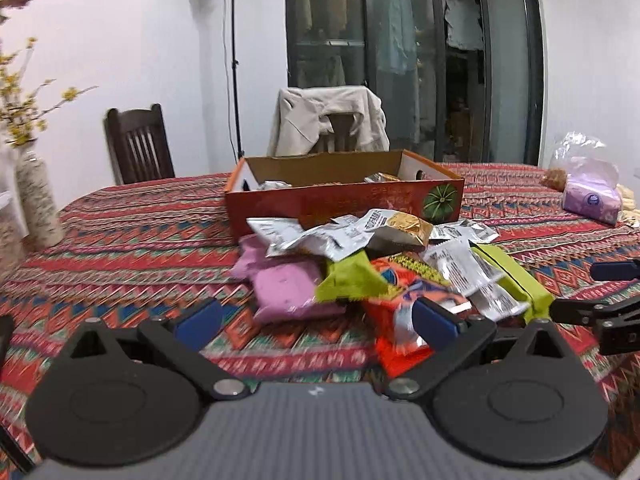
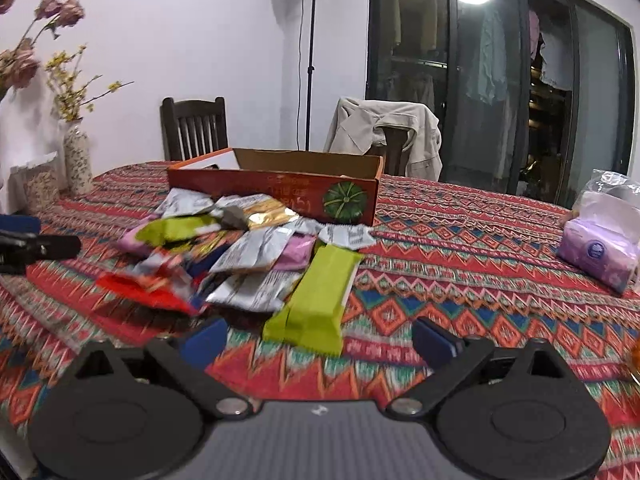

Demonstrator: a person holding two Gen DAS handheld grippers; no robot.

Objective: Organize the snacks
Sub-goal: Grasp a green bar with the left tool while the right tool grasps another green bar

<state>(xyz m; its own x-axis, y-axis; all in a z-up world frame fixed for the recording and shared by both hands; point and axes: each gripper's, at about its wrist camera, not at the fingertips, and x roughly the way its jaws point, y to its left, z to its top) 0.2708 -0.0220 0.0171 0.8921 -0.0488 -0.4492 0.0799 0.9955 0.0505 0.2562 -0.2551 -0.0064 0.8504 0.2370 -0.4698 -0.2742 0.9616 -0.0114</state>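
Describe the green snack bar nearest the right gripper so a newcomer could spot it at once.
Start at the orange cardboard box on the patterned tablecloth; a heap of snack packets lies in front of it. At the heap's near right edge lies the lime-green bar, pointing toward the right gripper. Unlike the silver, pink and red packets beside it, it is long, plain green, and mostly uncovered.

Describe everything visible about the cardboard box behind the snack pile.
The shallow, open-topped red-orange cardboard box sits flat on the patterned tablecloth, just behind the heap of snack packets. Its inside is plain brown; its long front wall carries faint printed lettering and a round green pumpkin-like emblem. A few foil packets already lie inside. The nearest packets of the heap lie against its front wall.
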